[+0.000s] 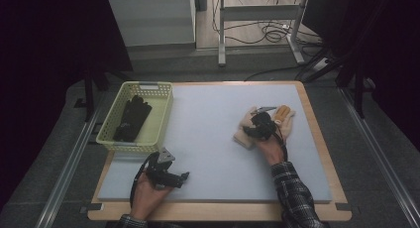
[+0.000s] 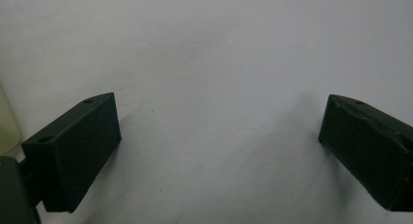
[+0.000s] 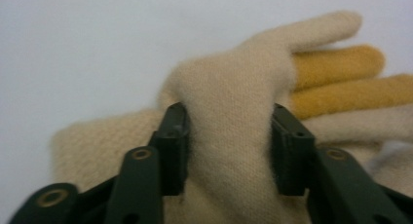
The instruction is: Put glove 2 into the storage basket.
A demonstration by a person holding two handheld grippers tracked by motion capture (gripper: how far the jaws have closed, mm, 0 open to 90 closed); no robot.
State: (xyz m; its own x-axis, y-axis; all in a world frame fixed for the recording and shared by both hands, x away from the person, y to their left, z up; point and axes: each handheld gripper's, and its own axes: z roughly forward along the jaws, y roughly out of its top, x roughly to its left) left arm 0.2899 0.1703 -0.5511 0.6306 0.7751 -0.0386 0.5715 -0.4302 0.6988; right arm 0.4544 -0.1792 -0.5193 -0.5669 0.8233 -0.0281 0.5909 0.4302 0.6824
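Note:
A cream knitted glove [image 3: 253, 58] with orange fingers [image 3: 341, 63] lies on the grey mat at the right. My right gripper [image 3: 230, 124] reaches down on it, and a bunched fold of the cream fabric is pinched between both pads. From above, the same gripper [image 1: 261, 126] covers the middle of the glove [image 1: 243, 137]. My left gripper [image 1: 182, 177] rests near the mat's front left, held in a hand. Its jaws stand wide apart [image 2: 219, 121] with only bare mat between them.
A pale yellow basket [image 1: 166, 105] stands at the mat's left edge, with black gloves [image 1: 132, 118] lying inside. The grey mat [image 1: 208, 139] sits on a wooden table top. Table legs and cables are on the floor beyond.

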